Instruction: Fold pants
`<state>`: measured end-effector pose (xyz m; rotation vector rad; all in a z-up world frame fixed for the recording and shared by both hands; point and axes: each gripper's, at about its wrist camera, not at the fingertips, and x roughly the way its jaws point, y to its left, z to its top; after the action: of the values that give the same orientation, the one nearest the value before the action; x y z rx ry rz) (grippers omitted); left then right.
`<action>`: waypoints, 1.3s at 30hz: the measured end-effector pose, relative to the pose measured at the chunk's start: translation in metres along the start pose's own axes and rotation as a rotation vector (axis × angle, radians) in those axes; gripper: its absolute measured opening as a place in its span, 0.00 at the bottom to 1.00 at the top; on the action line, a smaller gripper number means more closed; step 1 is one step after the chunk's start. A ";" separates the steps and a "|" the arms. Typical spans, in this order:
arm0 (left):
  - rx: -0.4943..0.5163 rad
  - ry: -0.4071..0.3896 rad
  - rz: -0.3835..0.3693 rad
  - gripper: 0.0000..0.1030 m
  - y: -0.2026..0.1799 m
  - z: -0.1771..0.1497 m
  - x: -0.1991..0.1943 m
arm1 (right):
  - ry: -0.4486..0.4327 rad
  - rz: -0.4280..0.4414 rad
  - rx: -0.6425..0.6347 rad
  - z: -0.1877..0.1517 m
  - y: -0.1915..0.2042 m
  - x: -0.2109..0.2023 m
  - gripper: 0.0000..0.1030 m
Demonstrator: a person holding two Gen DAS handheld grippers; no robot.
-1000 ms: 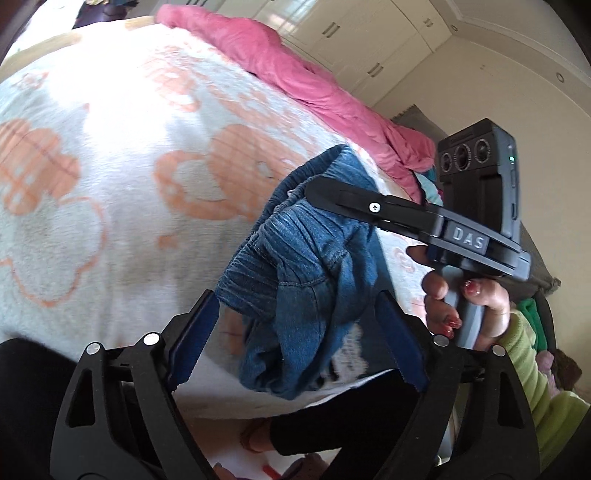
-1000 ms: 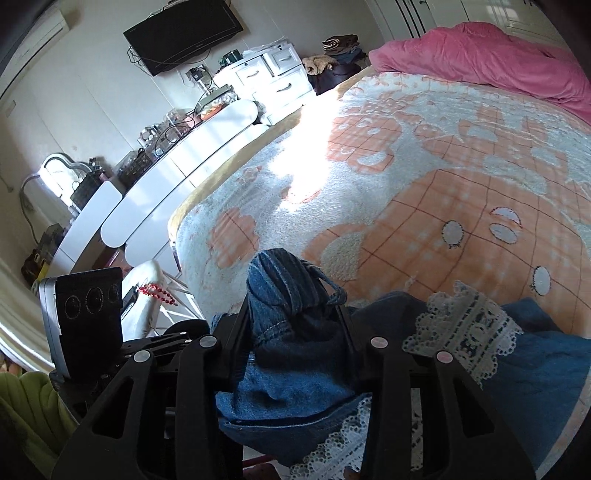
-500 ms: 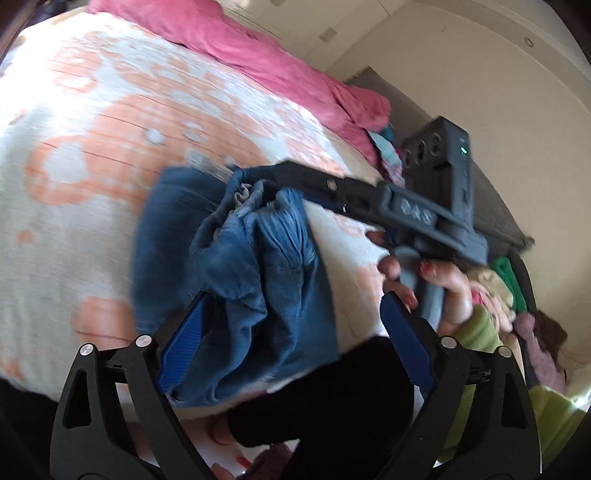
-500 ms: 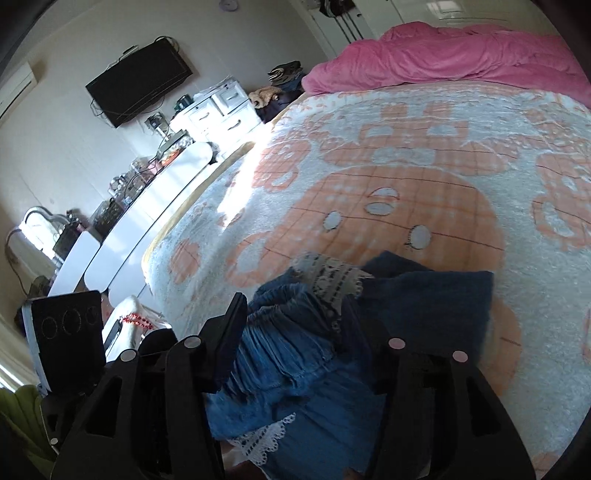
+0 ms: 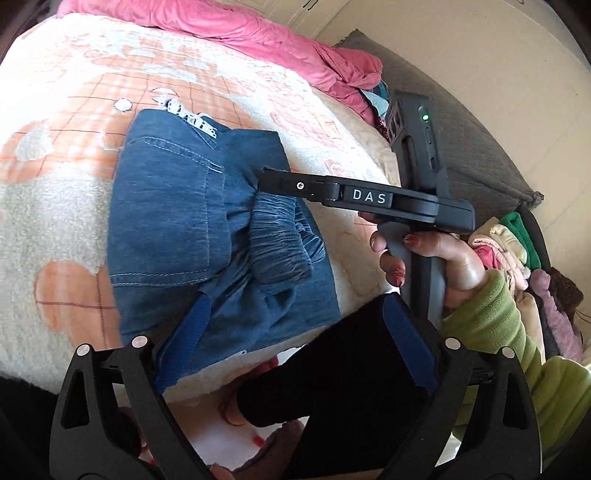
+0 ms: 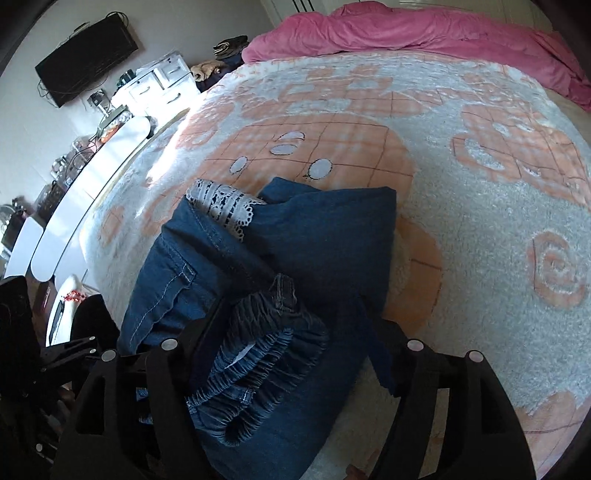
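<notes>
The blue denim pants (image 5: 173, 221) with white lace trim (image 6: 225, 206) lie folded in a bundle at the near edge of the bed (image 5: 55, 206), also seen in the right wrist view (image 6: 317, 236). My left gripper (image 5: 295, 332) is open and empty, its left finger just over the bundle's near edge. My right gripper (image 6: 291, 332) has its jaws apart around the gathered elastic waistband (image 6: 258, 354), which lies loose on top of the bundle. The right gripper also shows from the side in the left wrist view (image 5: 295, 184), above the waistband.
A pink duvet (image 6: 406, 33) lies across the far end of the bed. A white dresser (image 6: 155, 81) and wall TV (image 6: 85, 40) stand at the left. A pile of clothes (image 5: 509, 243) lies to the right of the bed. A person's dark leg (image 5: 332, 369) is under the left gripper.
The right gripper has brought the waistband end down onto the bundle and opened. The pants went from hanging in the air to lying flat on the bed.
</notes>
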<state>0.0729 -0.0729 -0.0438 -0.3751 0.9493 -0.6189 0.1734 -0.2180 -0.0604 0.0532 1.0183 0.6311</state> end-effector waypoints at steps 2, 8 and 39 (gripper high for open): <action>0.001 -0.003 0.011 0.85 0.003 -0.002 -0.007 | -0.009 -0.016 -0.016 0.000 0.004 -0.001 0.69; 0.032 -0.034 0.094 0.88 -0.010 -0.014 -0.035 | -0.087 0.033 0.011 0.001 0.010 -0.032 0.71; 0.033 -0.039 0.280 0.58 0.041 0.062 -0.018 | -0.138 -0.056 -0.422 -0.080 0.134 -0.060 0.57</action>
<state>0.1308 -0.0280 -0.0217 -0.2184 0.9331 -0.3699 0.0243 -0.1577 -0.0131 -0.2979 0.7356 0.7694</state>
